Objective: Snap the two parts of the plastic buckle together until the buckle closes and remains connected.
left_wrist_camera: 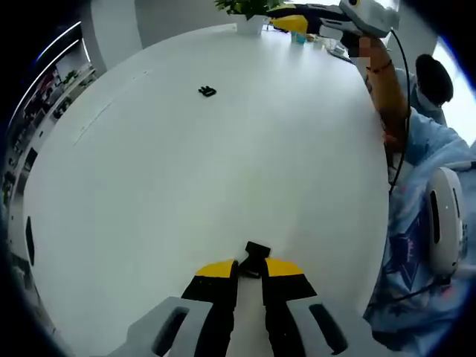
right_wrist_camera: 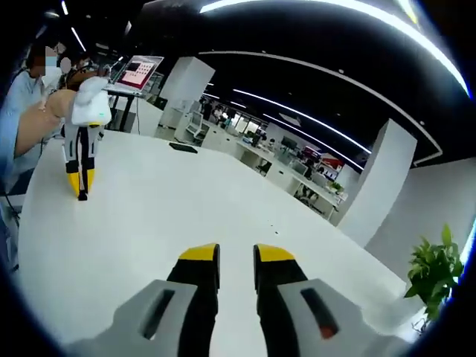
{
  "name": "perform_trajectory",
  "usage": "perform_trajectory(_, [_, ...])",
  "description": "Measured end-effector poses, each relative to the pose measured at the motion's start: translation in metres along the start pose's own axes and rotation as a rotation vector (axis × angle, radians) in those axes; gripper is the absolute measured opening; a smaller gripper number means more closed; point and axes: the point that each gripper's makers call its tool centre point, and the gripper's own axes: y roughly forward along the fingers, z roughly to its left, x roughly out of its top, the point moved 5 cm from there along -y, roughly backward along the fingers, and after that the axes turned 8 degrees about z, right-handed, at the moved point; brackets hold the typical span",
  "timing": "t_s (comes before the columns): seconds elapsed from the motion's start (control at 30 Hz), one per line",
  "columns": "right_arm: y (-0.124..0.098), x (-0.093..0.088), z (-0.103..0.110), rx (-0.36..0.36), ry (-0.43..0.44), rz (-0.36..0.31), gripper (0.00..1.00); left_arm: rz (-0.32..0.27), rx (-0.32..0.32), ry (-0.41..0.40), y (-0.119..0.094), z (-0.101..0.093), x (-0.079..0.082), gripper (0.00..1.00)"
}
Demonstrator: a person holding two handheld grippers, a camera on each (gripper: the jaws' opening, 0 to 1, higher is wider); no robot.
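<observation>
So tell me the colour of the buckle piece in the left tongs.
Black. The buckle piece sits between the yellow-tipped left tongs, best in the left gripper view.

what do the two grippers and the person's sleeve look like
Both the left gripper and right gripper have black jaws with yellow tips on light grey bodies. A black cable runs down from the right gripper. The person wears a light blue patterned sleeve.

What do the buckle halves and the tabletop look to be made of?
Buckle half between the left gripper's jaws: black, matt, sharp-edged moulding, probably hard plastic. Other buckle half: small, black and similar, too small to tell its finish. Table: smooth white top with soft light reflections in the right gripper view, likely laminate or painted board; I cannot tell which.
</observation>
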Motion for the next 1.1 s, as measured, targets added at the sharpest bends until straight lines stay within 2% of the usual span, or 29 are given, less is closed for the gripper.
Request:
perform_trajectory(0.03, [0.005,0.002,0.000,0.011,0.010,0.007,0.18,-0.002,-0.003,-0.001,0.000,0.000,0.000,0.12])
perform_trajectory(0.17, [0.028,0.006,0.006,0.127,0.073,0.048,0.20,-0.008,-0.013,-0.008,0.000,0.000,0.000,0.12])
perform_trajectory(0.33, [0.050,0.005,0.007,0.167,0.092,0.122,0.21,-0.009,-0.018,-0.011,0.000,0.000,0.000,0.12])
perform_trajectory(0.47, [0.072,0.004,0.014,0.236,0.143,0.191,0.26,-0.006,-0.022,-0.013,0.001,-0.002,0.000,0.12])
perform_trajectory(0.7, [0.098,0.006,0.023,0.251,0.174,0.289,0.29,-0.010,-0.029,-0.020,0.001,-0.003,0.000,0.12])
perform_trajectory(0.93, [0.116,-0.013,0.032,0.265,0.237,0.474,0.28,-0.010,-0.027,-0.019,0.001,-0.004,-0.001,0.12])
perform_trajectory(1.1, [0.130,-0.022,0.039,0.255,0.252,0.581,0.23,-0.010,-0.027,-0.019,-0.001,-0.001,0.000,0.12])
